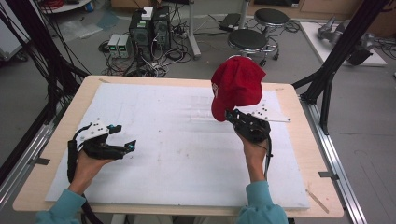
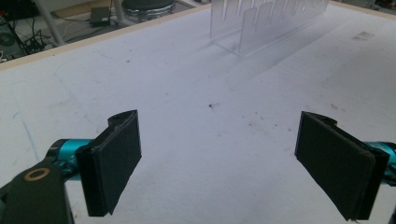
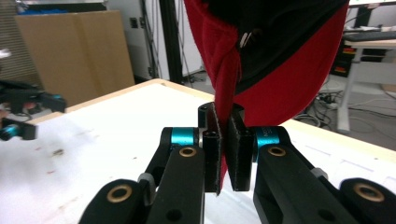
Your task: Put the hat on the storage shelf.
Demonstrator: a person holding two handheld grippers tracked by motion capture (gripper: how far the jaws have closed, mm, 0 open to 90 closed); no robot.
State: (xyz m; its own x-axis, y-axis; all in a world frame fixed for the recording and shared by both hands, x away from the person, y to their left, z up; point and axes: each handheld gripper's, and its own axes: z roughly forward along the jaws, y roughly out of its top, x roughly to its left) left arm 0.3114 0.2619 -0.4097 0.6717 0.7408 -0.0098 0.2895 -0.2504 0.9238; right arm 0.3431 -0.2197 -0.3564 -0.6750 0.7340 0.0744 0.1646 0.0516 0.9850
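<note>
Here, a person sits at a table [image 1: 56, 140] covered with a white sheet [image 1: 177, 154]. Each hand holds a black gripper.

The right gripper [image 1: 232, 115] is held up above the right side of the sheet. Its two jaws are squeezed tight on the edge of a red cap [image 1: 236, 86]. In the right gripper view, a fold of the red cloth [image 3: 224, 88] is pinched between the two black pads [image 3: 239, 149]. The cap hangs in the air, up over the gripper, and does not touch the table. Its dark inside shows in that view, and the red part bulges out to the right. From the high view, the cap is over the far right part of the sheet.

The left gripper [image 1: 125, 137] is low over the left side of the sheet, well apart from the cap. Its jaws are spread wide and hold nothing. In the left gripper view, the two black pads [image 2: 114, 163] stand far apart with bare white sheet between them.

A clear plastic rack [image 2: 261, 23] stands on the far part of the sheet, near the middle. It is hard to see from the high view.

Behind the table there are two round black stools [image 1: 247, 39] and some computer boxes [image 1: 149, 28] with lots of cables on the grey floor.
</note>
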